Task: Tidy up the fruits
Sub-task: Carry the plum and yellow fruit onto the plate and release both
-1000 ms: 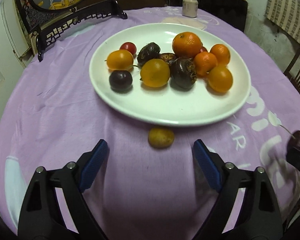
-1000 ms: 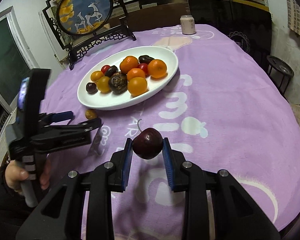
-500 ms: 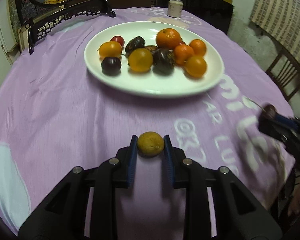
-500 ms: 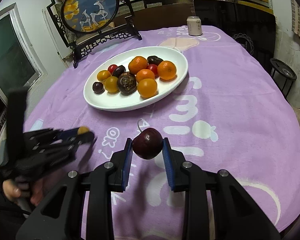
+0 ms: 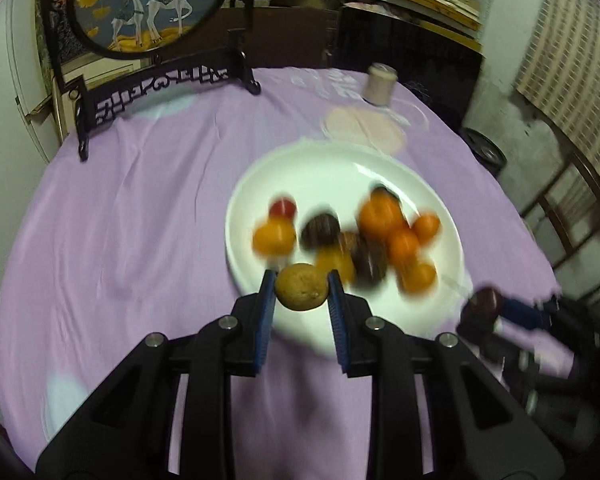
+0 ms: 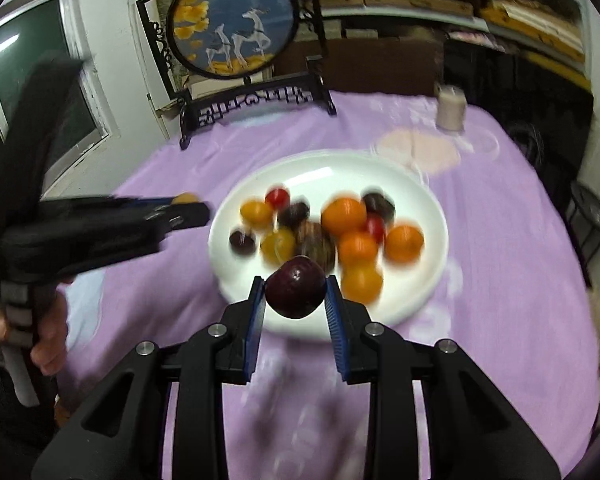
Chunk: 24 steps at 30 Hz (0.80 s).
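My left gripper (image 5: 302,288) is shut on a small brown-yellow fruit (image 5: 301,287) and holds it in the air over the near rim of the white plate (image 5: 380,164). My right gripper (image 6: 295,290) is shut on a dark red cherry (image 6: 296,289), also lifted above the plate's (image 6: 428,200) near edge. The plate holds several oranges, yellow fruits, dark plums and red cherries, blurred by motion. The right gripper with its cherry shows in the left wrist view (image 5: 482,306); the left gripper shows in the right wrist view (image 6: 184,202).
A round table with a purple cloth (image 5: 140,220). A black-framed round deer screen (image 5: 148,12) stands at the back left. A drink can (image 5: 378,88) stands at the back right. Chairs (image 5: 572,208) are beyond the right edge.
The left gripper closed on the brown-yellow fruit on the cloth and lifted it toward the plate. The right gripper carried the cherry up and forward to the plate.
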Each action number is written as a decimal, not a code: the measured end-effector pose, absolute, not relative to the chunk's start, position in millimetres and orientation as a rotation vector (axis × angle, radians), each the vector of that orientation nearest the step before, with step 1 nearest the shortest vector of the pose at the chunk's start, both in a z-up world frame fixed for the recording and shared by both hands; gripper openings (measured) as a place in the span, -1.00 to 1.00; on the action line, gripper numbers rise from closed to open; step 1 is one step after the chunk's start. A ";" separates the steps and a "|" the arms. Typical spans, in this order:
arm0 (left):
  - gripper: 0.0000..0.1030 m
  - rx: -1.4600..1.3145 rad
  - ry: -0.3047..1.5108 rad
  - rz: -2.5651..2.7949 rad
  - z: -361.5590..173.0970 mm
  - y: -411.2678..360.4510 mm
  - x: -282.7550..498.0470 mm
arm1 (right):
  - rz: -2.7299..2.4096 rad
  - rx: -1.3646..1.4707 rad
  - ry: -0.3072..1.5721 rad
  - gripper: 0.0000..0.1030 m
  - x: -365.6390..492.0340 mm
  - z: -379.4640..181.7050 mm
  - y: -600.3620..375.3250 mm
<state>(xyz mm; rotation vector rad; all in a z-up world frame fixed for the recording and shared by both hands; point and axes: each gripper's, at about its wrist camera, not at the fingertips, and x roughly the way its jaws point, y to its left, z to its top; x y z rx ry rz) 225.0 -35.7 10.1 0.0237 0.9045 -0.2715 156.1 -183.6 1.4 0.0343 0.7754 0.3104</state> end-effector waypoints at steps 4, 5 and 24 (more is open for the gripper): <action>-0.49 0.041 0.920 -0.210 7.2 -56.1 288.5 | 0.267 0.021 0.749 -0.41 204.5 6.3 -188.0; -0.49 0.040 0.931 -0.202 2.7 -60.4 300.3 | 0.257 0.030 0.747 -0.41 216.2 4.6 -191.7; 0.87 0.124 0.857 -0.163 -6.2 -72.9 305.7 | 0.212 -0.032 0.804 0.89 248.1 -16.0 -198.7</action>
